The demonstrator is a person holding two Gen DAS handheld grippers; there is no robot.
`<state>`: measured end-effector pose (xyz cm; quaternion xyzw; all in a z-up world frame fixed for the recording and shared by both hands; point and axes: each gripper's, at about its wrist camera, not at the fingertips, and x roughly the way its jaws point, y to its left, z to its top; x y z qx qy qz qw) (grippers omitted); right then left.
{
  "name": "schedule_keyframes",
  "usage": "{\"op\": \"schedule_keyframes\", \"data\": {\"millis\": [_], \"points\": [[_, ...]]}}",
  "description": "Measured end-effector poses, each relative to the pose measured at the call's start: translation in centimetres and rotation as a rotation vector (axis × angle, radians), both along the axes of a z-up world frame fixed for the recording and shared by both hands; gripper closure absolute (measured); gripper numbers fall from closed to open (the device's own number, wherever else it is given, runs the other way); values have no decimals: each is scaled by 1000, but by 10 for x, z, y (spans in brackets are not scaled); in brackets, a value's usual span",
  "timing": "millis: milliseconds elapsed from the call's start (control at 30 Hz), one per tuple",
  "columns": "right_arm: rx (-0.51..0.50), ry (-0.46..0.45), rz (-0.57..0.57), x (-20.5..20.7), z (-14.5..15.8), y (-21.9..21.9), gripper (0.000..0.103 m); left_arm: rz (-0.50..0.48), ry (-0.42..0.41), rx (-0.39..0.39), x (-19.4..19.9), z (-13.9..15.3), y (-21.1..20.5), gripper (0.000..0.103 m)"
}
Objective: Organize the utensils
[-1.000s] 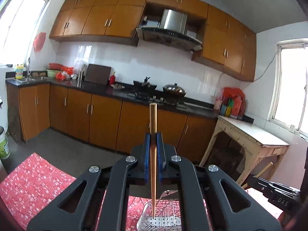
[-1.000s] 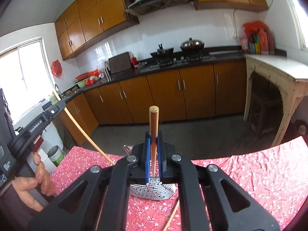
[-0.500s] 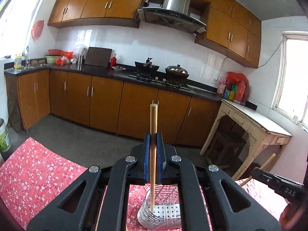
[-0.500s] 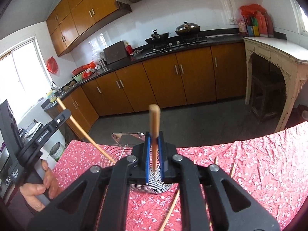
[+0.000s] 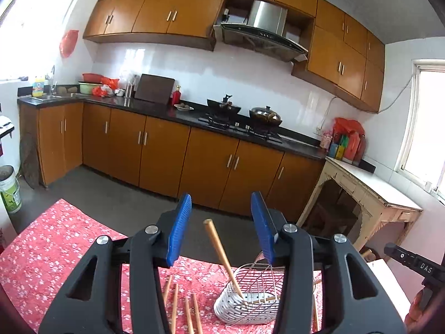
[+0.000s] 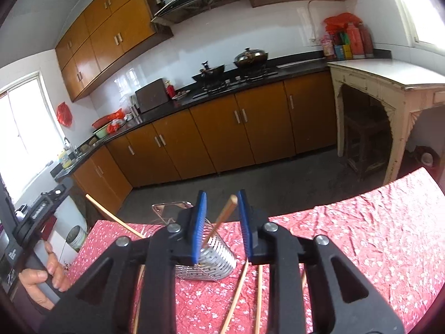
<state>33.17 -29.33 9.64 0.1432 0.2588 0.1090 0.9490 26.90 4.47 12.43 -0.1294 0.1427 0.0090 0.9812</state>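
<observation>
Near: loose chopsticks (image 5: 174,307) lie on the red cloth (image 5: 41,250), unsorted. Left gripper (image 5: 221,231) just opened wide; right gripper (image 6: 221,220) opened narrowly. Beyond: released chopstick (image 5: 222,256) and chopstick (image 6: 219,222) lean inside metal holder (image 5: 247,304). Several left.

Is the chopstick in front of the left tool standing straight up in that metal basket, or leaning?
Leaning. The chopstick has its tip inside the metal basket and its top tilts left, free between the open pads of the left tool.

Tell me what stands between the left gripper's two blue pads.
In the left wrist view, one wooden chopstick leans between the left gripper's just-opened blue pads, touching neither, its tip in the metal basket.
</observation>
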Motion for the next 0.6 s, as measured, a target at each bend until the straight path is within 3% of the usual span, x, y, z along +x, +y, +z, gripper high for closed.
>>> {"op": "schedule_keyframes", "data": {"millis": [267, 400, 600], "points": [[-19, 65, -90, -25, -39, -34, 78, 48, 35, 24, -25, -17, 32, 57], [-46, 148, -123, -28, -81, -45, 78, 83, 96, 43, -32, -48, 53, 57], [-81, 282, -131, -25, -152, -46, 78, 117, 255, 77, -26, -114, 75, 57]]}}
